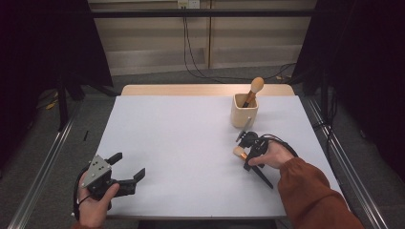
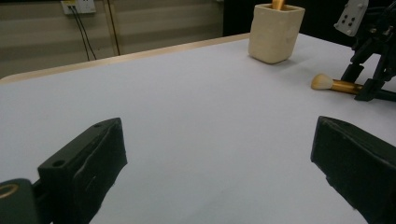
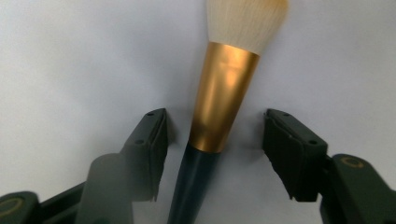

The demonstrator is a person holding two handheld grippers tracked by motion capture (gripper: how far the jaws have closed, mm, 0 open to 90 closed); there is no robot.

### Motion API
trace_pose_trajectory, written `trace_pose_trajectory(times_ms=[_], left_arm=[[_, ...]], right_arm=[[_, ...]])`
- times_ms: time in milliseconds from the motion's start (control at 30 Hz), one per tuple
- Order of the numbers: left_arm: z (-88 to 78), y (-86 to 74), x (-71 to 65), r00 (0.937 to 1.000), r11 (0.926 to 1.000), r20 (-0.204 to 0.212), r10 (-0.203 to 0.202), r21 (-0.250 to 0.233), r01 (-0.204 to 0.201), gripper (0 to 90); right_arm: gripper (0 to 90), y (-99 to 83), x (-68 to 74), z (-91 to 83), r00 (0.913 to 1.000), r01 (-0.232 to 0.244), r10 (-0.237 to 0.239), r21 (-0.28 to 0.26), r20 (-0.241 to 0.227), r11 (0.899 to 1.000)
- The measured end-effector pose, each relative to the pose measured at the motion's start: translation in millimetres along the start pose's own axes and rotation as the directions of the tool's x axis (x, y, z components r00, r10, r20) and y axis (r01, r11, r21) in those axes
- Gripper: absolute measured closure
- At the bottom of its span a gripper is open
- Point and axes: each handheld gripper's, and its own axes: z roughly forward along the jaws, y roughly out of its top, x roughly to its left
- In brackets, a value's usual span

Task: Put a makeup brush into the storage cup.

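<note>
A makeup brush (image 1: 240, 153) with a cream head, gold ferrule and dark handle lies flat on the white table (image 1: 181, 143) at the right. My right gripper (image 1: 249, 155) points down over it. In the right gripper view the brush (image 3: 224, 98) runs up between the two jaws of the right gripper (image 3: 215, 116), and a gap of table shows on each side, so the pads are off it. My left gripper (image 1: 128, 166) rests at the front left, open and holding nothing (image 2: 215, 154). From there the brush (image 2: 334, 85) and the right gripper (image 2: 369, 79) appear far to the right.
A cream square cup (image 1: 243, 112) stands behind the right gripper, near the table's back right, with a second brush (image 1: 255, 88) standing in it. The cup (image 2: 274, 32) is also in the left gripper view. White tabletop stretches between the two grippers.
</note>
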Motion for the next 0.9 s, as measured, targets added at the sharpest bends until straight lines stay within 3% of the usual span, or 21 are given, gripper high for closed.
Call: trace_pose_trajectory(times_ms=[267, 467, 900], left_arm=[[0.0, 0.0, -0.5, 1.0, 1.0, 0.001, 0.001, 0.003, -0.001, 3.2], [0.1, 0.0, -0.4, 1.0, 1.0, 0.001, 0.0, 0.004, 0.0, 3.2], [-0.1, -0.2, 0.6, 1.0, 1.0, -0.001, -0.006, 0.004, 0.006, 3.2]], right_arm=[[62.3, 2.3, -1.1, -3.2, 0.9998, -0.019, 0.019, 0.037, -0.01, 0.999], [73.9, 0.6, -6.3, -3.1, 0.9994, -0.028, 0.028, 0.025, -0.022, 0.999], [74.3, -3.4, -4.8, -4.6, 0.9999, 0.0, 0.0, 0.001, -0.011, 1.0]])
